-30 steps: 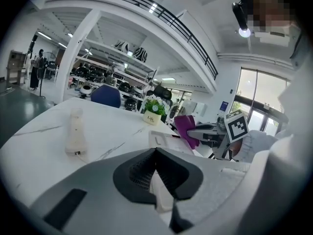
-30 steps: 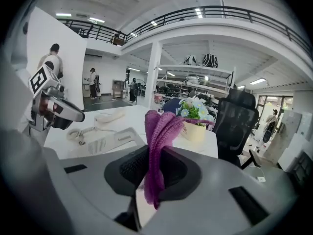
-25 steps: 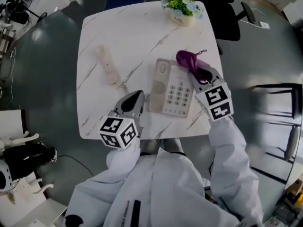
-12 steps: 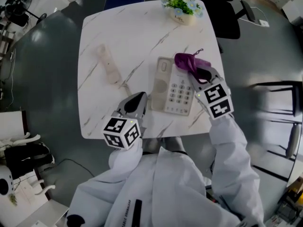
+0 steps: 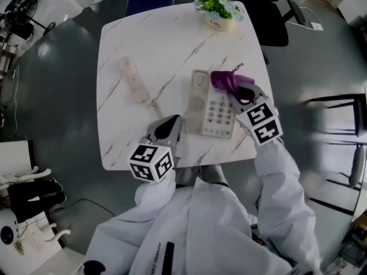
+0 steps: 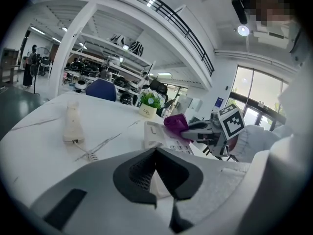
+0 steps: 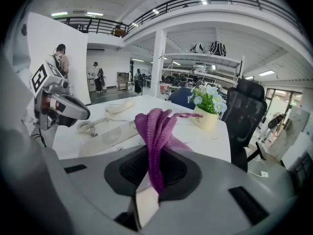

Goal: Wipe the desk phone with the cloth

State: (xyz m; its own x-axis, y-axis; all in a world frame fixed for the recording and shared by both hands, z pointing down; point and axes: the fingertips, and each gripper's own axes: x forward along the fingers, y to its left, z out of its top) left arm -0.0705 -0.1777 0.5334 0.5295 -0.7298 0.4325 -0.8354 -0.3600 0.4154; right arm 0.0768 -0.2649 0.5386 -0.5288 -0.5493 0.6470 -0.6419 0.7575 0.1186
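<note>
A beige desk phone base lies on the white marble table, with its handset off the cradle to the left, joined by a coiled cord. My right gripper is shut on a purple cloth, which rests on the base's upper right corner. In the right gripper view the cloth stands bunched between the jaws above the base. My left gripper hovers shut and empty just left of the base's near corner. From the left gripper view I see the base, cloth and handset.
A small pot of flowers stands at the table's far right corner. A black office chair sits beyond that corner. The table's near edge runs just below both grippers. Grey floor surrounds the table.
My left gripper has drifted a little right, closer to the phone base. The right gripper still holds the cloth on the base's upper right, barely shifted.
</note>
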